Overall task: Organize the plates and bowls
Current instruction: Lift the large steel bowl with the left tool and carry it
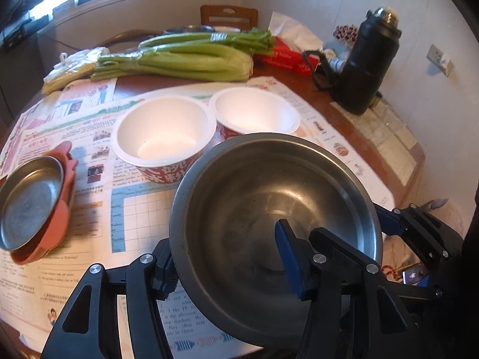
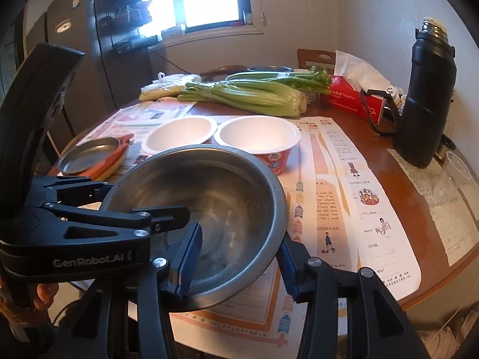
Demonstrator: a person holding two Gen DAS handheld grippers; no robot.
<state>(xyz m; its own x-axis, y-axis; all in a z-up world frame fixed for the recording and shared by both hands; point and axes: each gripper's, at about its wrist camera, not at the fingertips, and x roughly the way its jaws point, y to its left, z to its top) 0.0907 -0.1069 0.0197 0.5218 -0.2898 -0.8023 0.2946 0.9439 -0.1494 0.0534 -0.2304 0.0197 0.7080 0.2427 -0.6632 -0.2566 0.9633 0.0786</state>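
Note:
A steel bowl (image 1: pixel 269 209) (image 2: pixel 209 209) is held near the table's front edge. My left gripper (image 1: pixel 230 257) is shut on its rim, one finger (image 1: pixel 289 257) inside and one outside. My right gripper (image 2: pixel 236 257) also clamps the rim, one blue pad (image 2: pixel 187 257) inside and one (image 2: pixel 287 266) outside. The left gripper (image 2: pixel 98 209) shows at the bowl's left in the right wrist view. Two white paper bowls (image 1: pixel 164 137) (image 1: pixel 257 110) stand side by side behind it, also in the right wrist view (image 2: pixel 182 134) (image 2: pixel 260 137). A steel plate (image 1: pixel 27 203) (image 2: pixel 86 155) lies on orange plates (image 1: pixel 64 209) at the left.
Newspapers (image 1: pixel 89 119) cover the round wooden table (image 2: pixel 344 125). Celery (image 1: pixel 179 56) (image 2: pixel 248 92), a red tissue box (image 1: pixel 287 59) (image 2: pixel 353 98) and a black flask (image 1: pixel 368 59) (image 2: pixel 425 98) stand at the back. A clear cup (image 2: pixel 455 173) sits at the right edge.

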